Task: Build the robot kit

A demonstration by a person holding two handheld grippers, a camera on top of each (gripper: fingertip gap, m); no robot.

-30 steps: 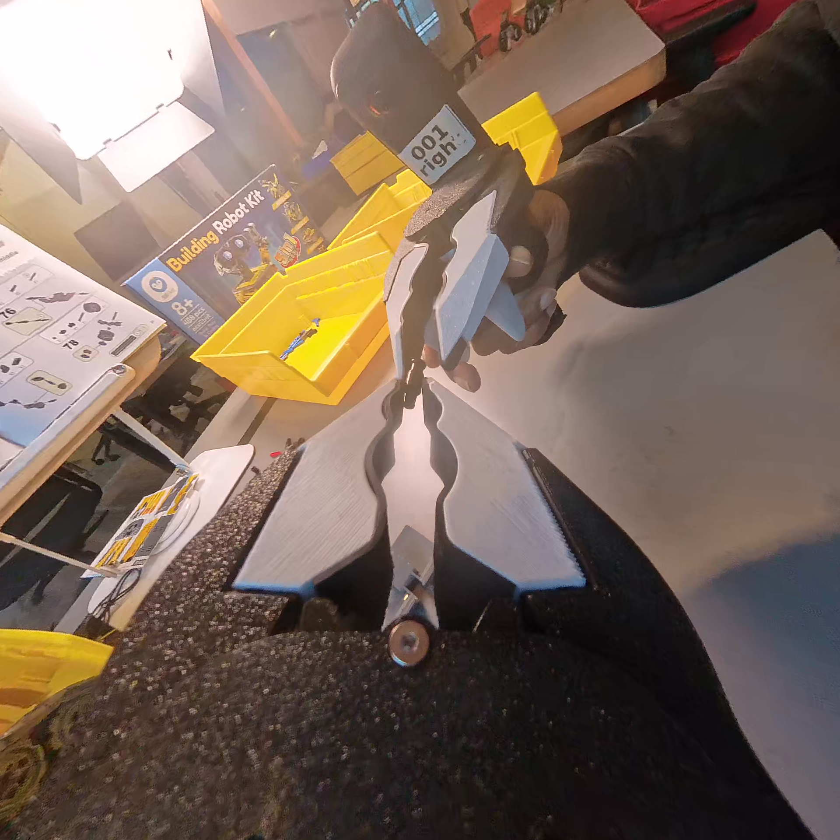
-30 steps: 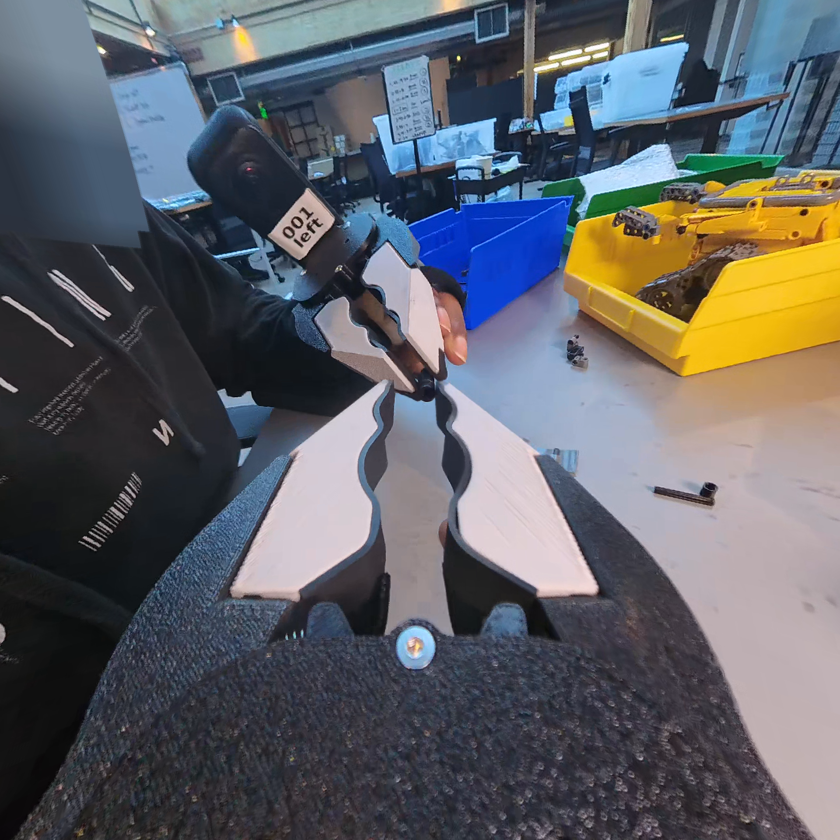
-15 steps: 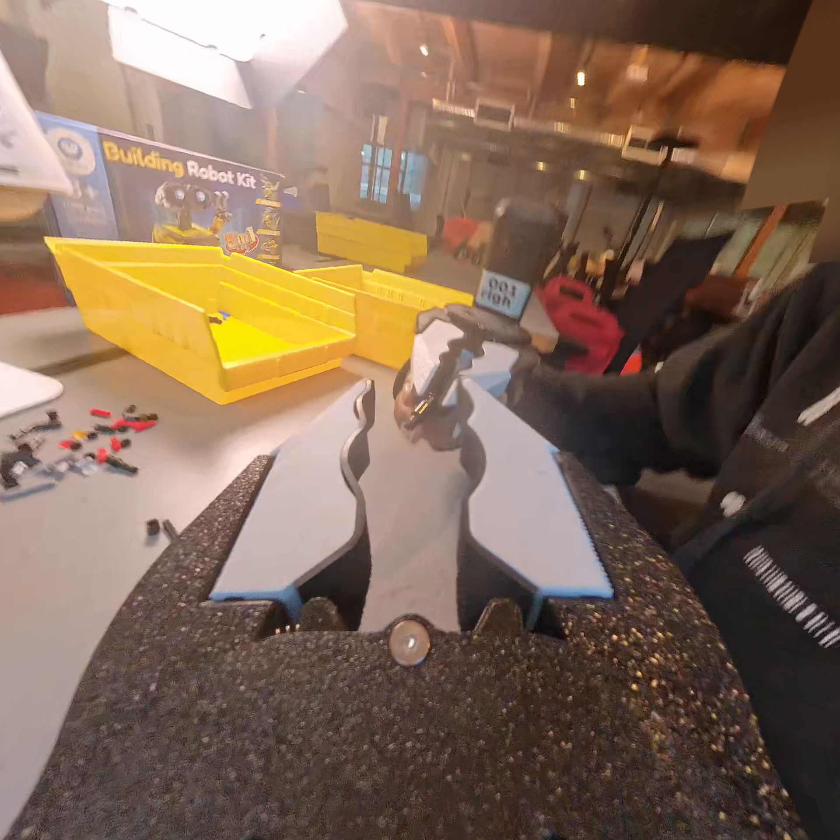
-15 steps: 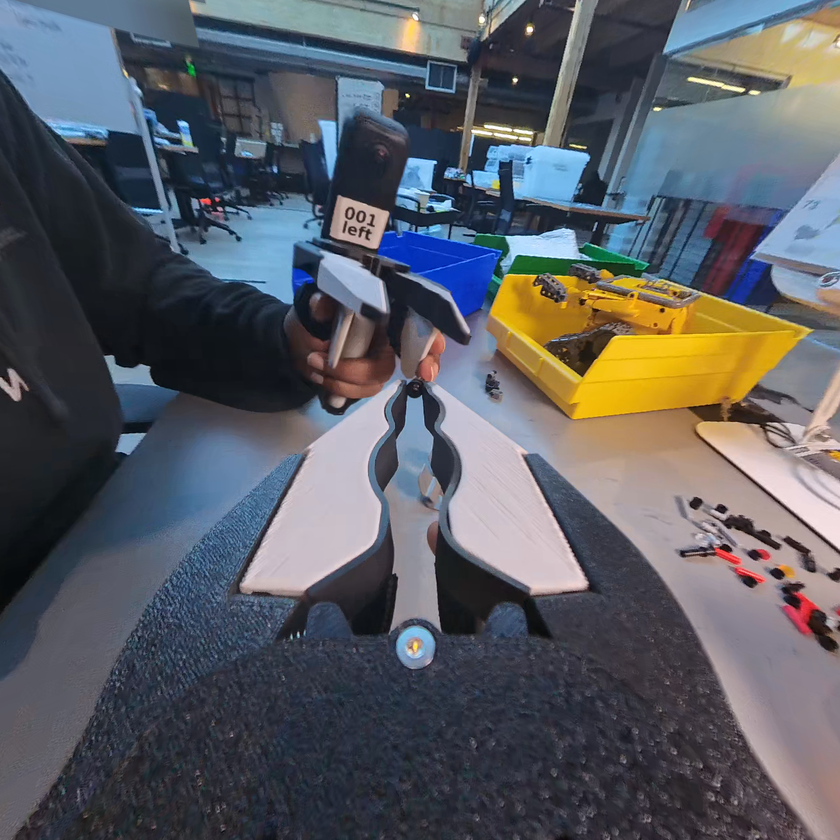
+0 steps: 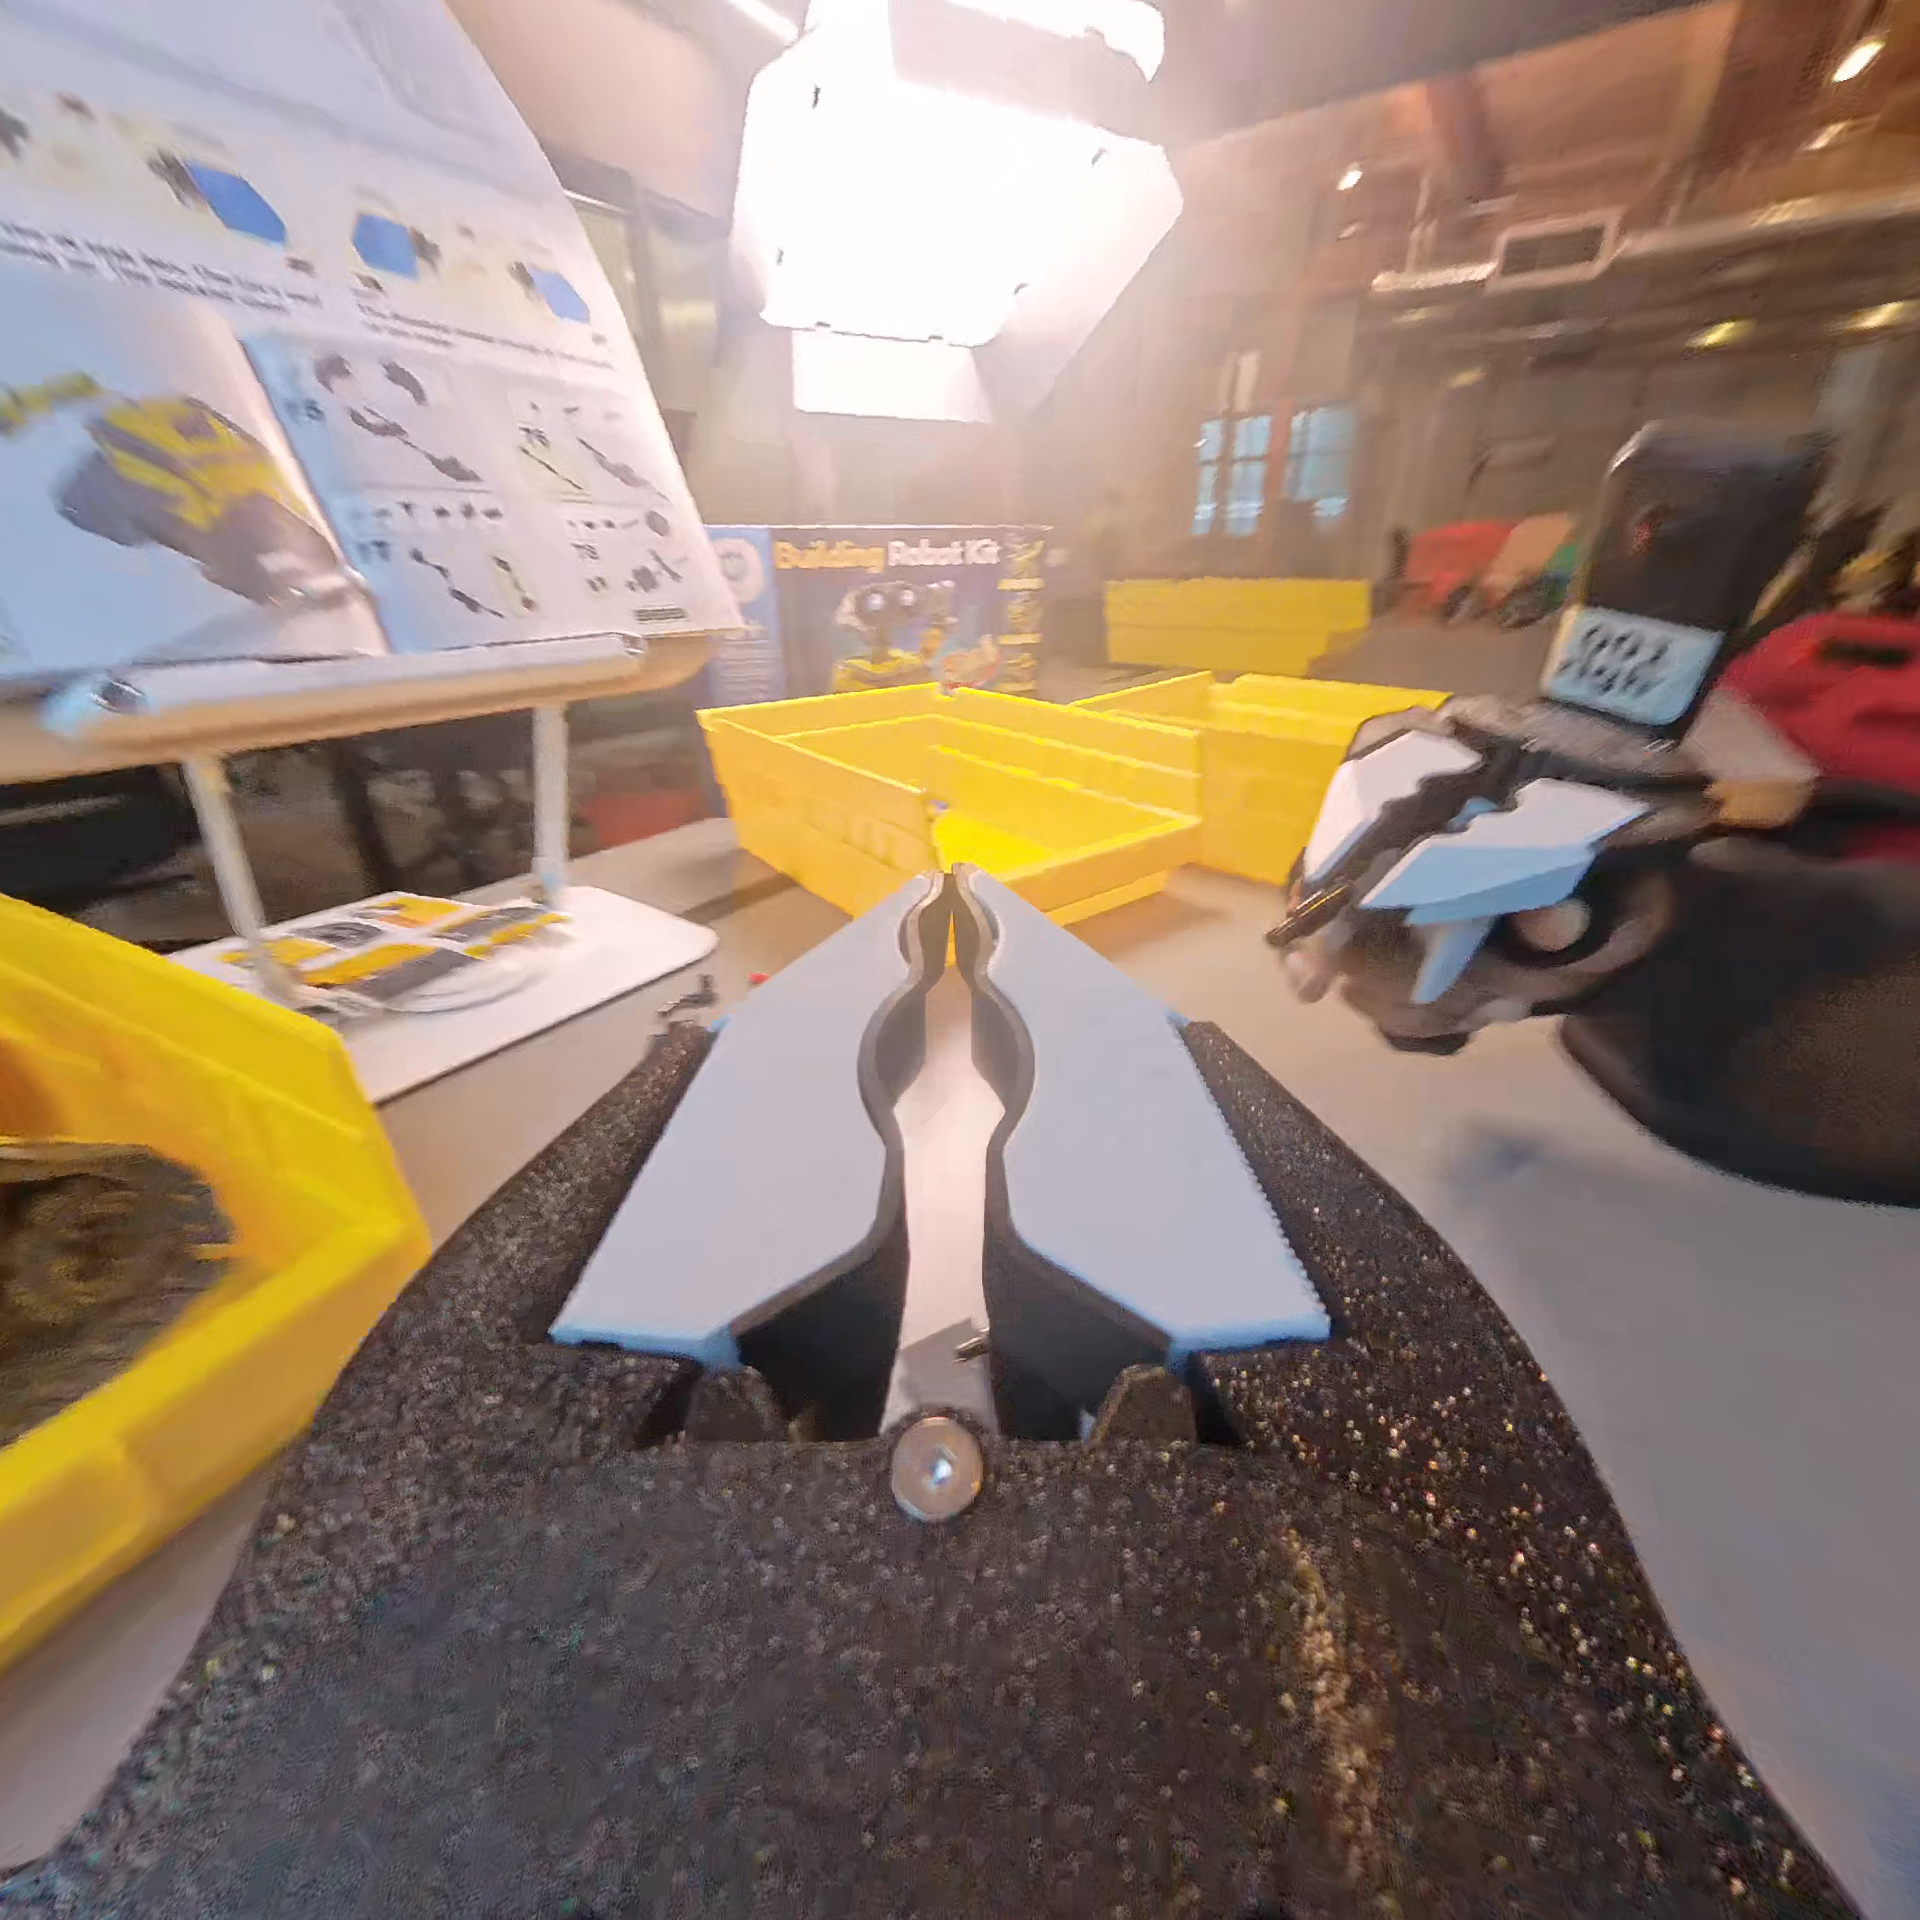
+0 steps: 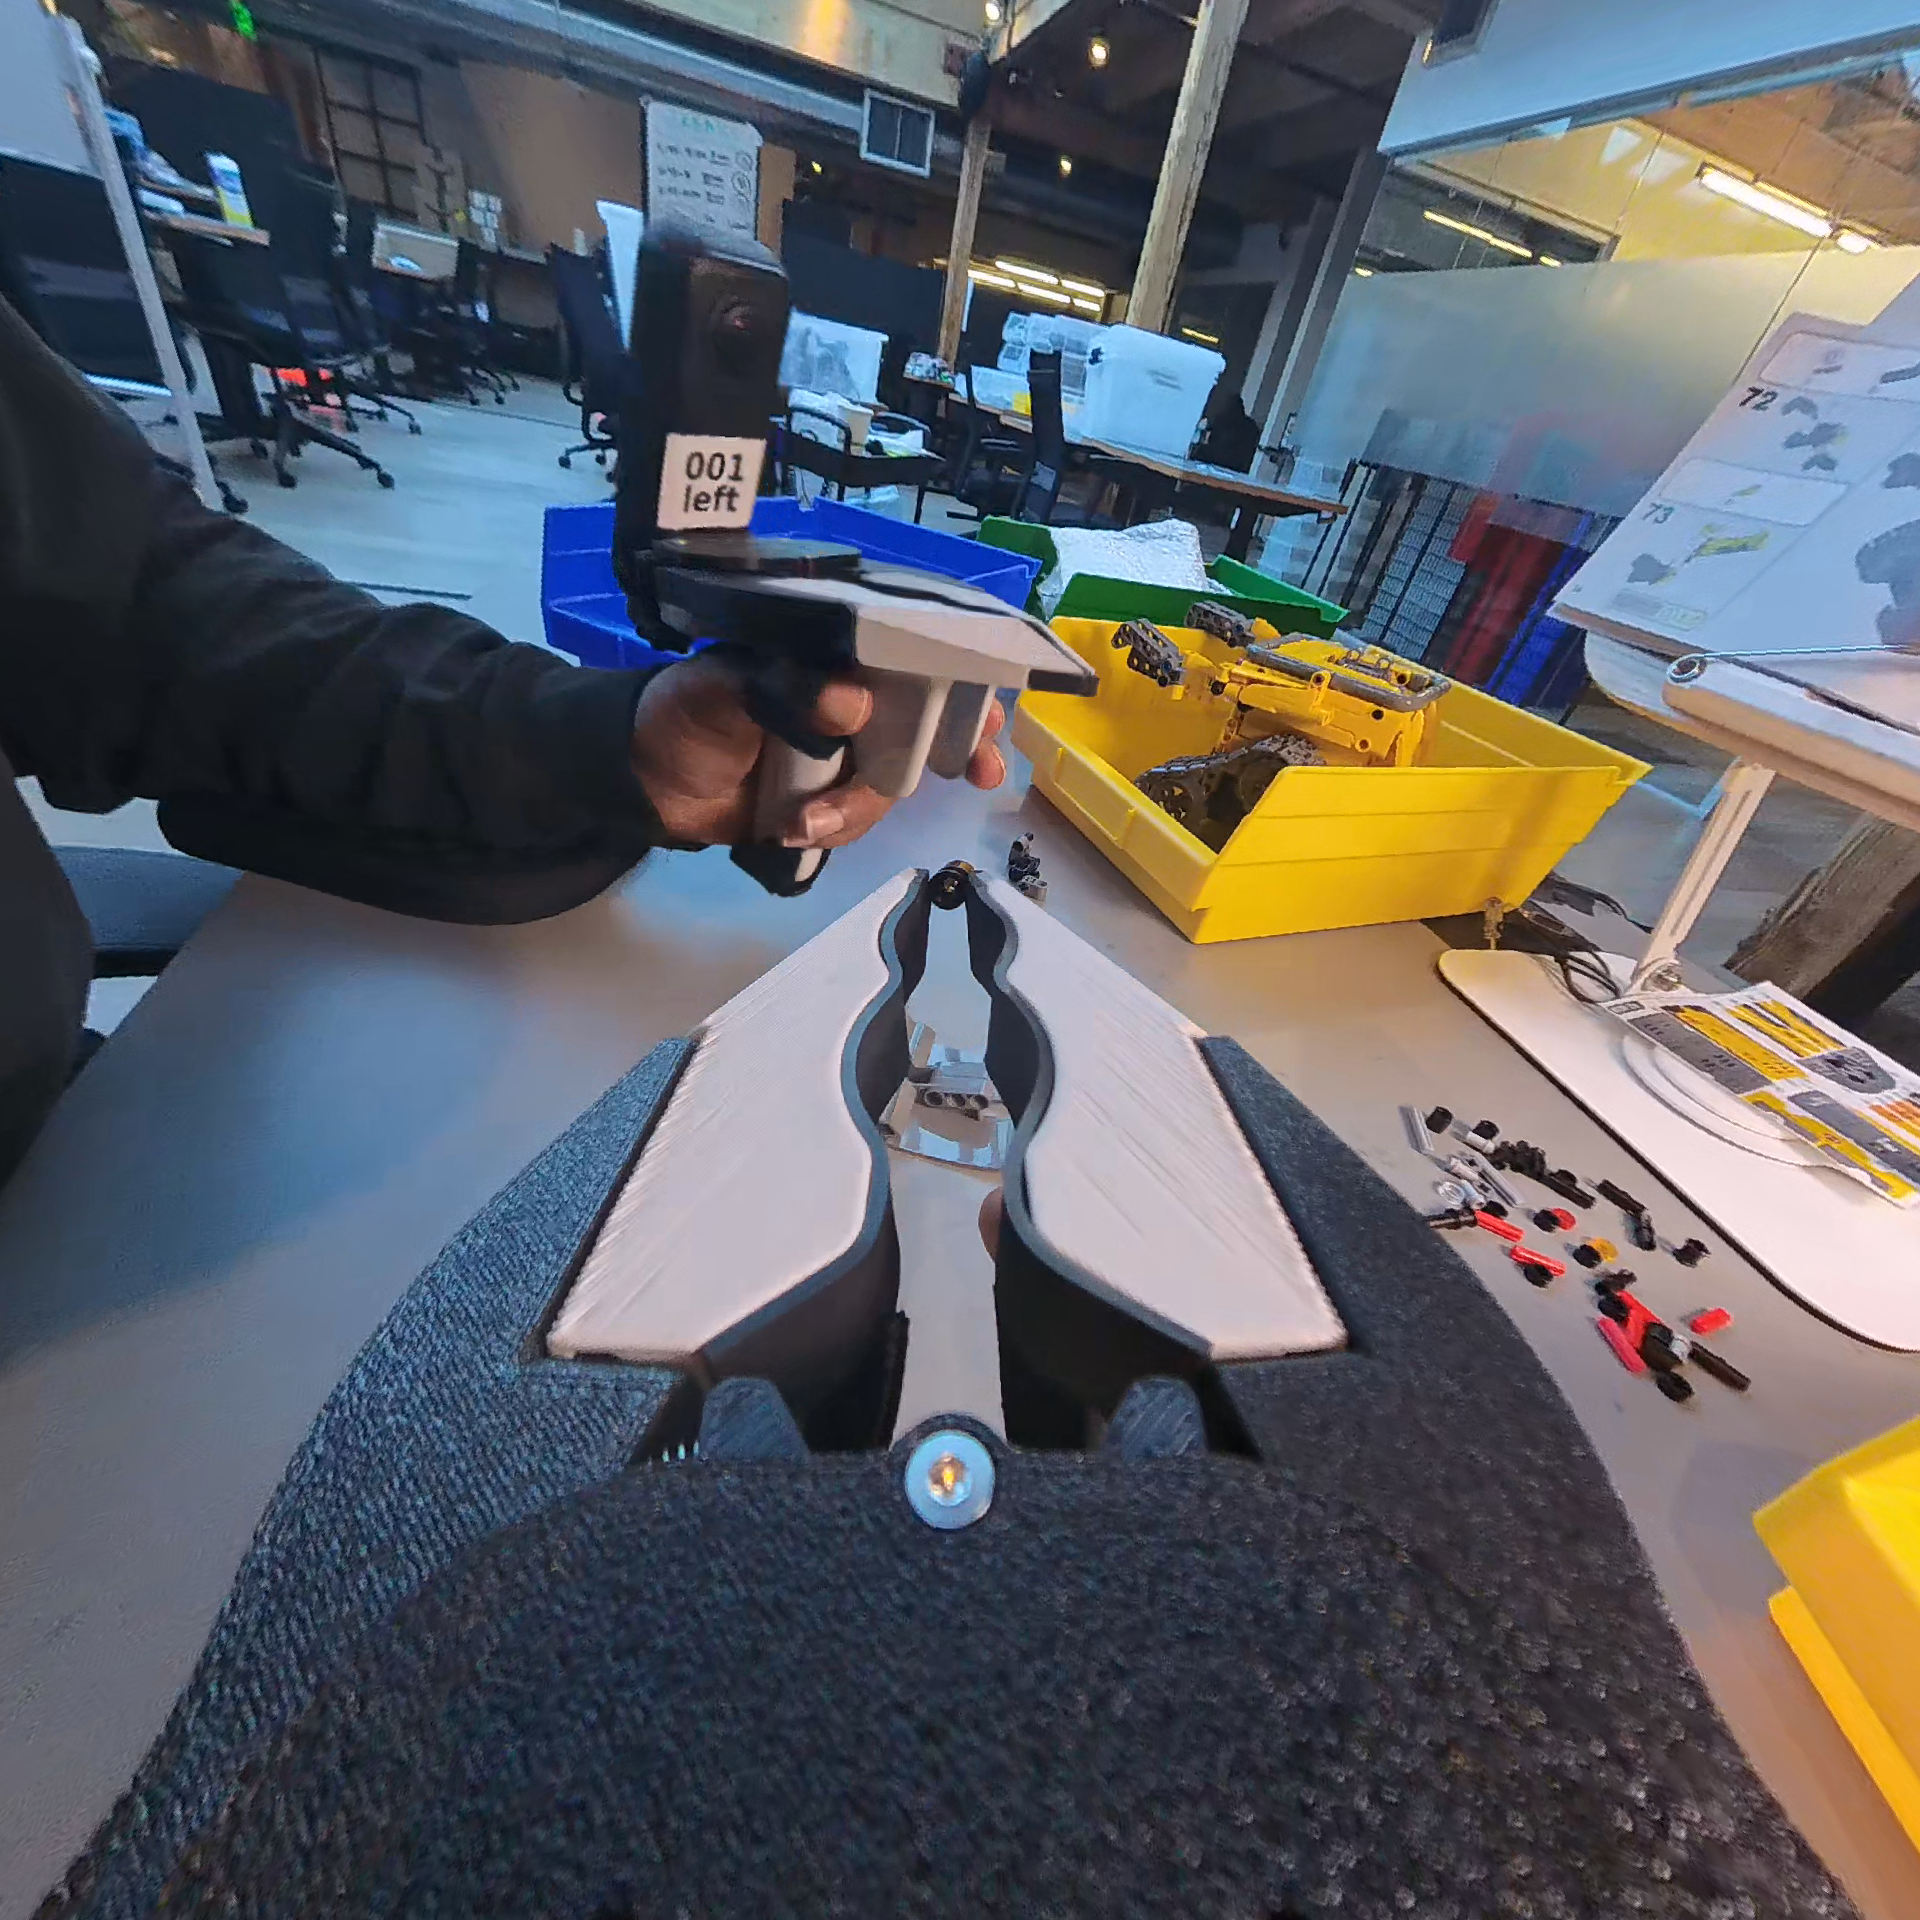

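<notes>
Right wrist view: the right gripper (image 6: 949, 885) sits mid-frame w/ its tips pinching a small black pin (image 6: 948, 889), held above the grey table (image 6: 332, 1091). Between its fingers lower down, a small grey connector piece (image 6: 951, 1096) lies on the table. Upper left of centre, the left gripper (image 6: 1070, 683) is held in a hand (image 6: 727, 764) in a dark sleeve, up off the table; its tips look pressed together w/ nothing between them. Right of it, a yellow bin (image 6: 1340, 852) holds a yellow tracked model (image 6: 1278, 707); blue bin (image 6: 592, 592) and green bin (image 6: 1174, 597) sit behind. At right, loose black and red pins (image 6: 1590, 1257) lie scattered near a white stand base (image 6: 1538, 1049) w/ a yellow sticker sheet (image 6: 1787, 1070) on it; an instruction booklet (image 6: 1766, 488) sits on the stand, upper right. Left wrist view (blurry): left gripper's fingertips (image 5: 914, 914) meet at centre frame, empty, approx in front of yellow bins and a kit box (image 5: 904, 603); the right gripper appears at right edge, prob. w/ the dark pin at its tips.
</notes>
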